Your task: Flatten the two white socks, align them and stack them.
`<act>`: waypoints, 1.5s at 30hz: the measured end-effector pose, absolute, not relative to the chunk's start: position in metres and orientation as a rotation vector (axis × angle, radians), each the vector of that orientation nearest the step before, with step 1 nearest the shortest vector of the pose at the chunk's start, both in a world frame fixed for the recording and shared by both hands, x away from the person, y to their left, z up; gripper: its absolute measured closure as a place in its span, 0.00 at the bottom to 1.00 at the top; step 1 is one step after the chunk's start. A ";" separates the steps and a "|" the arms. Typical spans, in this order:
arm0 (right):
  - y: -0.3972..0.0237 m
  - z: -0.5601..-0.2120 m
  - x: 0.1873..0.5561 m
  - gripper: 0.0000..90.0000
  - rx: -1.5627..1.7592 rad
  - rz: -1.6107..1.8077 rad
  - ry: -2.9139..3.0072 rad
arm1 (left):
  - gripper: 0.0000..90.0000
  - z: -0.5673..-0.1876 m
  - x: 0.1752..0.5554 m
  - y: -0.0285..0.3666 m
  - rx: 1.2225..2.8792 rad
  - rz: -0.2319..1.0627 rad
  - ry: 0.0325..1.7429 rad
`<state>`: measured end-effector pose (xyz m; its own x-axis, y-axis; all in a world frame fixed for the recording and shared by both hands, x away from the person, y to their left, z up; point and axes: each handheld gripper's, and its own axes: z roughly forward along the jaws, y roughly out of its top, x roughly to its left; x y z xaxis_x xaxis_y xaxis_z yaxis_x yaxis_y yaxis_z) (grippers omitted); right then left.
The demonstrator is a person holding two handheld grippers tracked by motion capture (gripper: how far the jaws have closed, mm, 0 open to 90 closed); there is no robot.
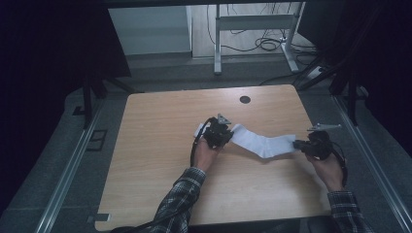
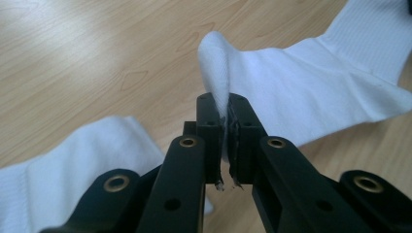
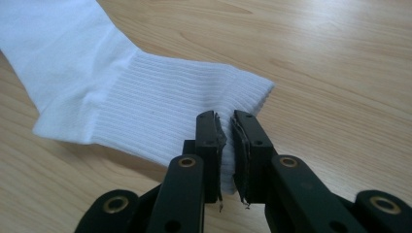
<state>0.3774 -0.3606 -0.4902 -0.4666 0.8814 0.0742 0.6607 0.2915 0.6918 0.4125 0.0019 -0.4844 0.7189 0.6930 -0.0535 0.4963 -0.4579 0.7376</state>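
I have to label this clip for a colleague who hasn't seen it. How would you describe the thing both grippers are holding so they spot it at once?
Start at the light wooden table with the dark round hole near its far edge. Toward the table's right half, a white sock stretches between the left gripper and the right gripper, each shut on one end. It is the table's lone cloth item, ribbed at the cuff.

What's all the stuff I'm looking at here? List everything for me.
sock: one, white, stretched across the table between both grippers
second sock: one, white, lying on the table beside the left gripper
table: one, light wood, dark round hole near far edge
desk frame: one, grey, on the floor behind
cables: several, black, floor behind
left gripper: one, black, shut on the sock's toe end
right gripper: one, black, shut on the sock's ribbed cuff
sleeves: two, plaid
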 end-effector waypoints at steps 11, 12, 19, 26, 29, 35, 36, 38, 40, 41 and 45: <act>-0.325 -0.480 0.370 0.89 1.283 1.021 2.323 | 0.94 -0.472 0.377 0.047 2.134 0.364 0.899; -0.322 -0.479 0.369 0.89 1.278 1.020 2.330 | 0.94 -0.472 0.374 0.052 2.130 0.366 0.902; -0.295 -0.478 0.362 0.89 1.209 1.052 2.388 | 0.95 -0.475 0.349 0.087 2.102 0.368 0.939; -0.265 -0.478 0.353 0.89 1.121 1.068 2.456 | 0.95 -0.483 0.320 0.118 2.081 0.382 0.982; -0.252 -0.479 0.350 0.89 1.084 1.070 2.488 | 0.95 -0.488 0.309 0.128 2.080 0.386 1.001; -0.232 -0.486 0.344 0.89 1.034 1.043 2.545 | 0.94 -0.500 0.290 0.141 2.090 0.394 1.033; -0.230 -0.487 0.344 0.89 1.031 1.041 2.549 | 0.94 -0.503 0.288 0.142 2.096 0.393 1.036; -0.229 -0.491 0.345 0.89 1.031 1.028 2.561 | 0.94 -0.507 0.286 0.142 2.110 0.392 1.041; -0.228 -0.495 0.346 0.89 1.036 1.013 2.572 | 0.93 -0.512 0.285 0.142 2.129 0.389 1.049; -0.227 -0.498 0.346 0.89 1.045 1.001 2.577 | 0.93 -0.514 0.285 0.141 2.133 0.388 1.054; -0.226 -0.506 0.348 0.88 1.036 0.961 2.596 | 0.90 -0.523 0.285 0.139 2.163 0.390 1.074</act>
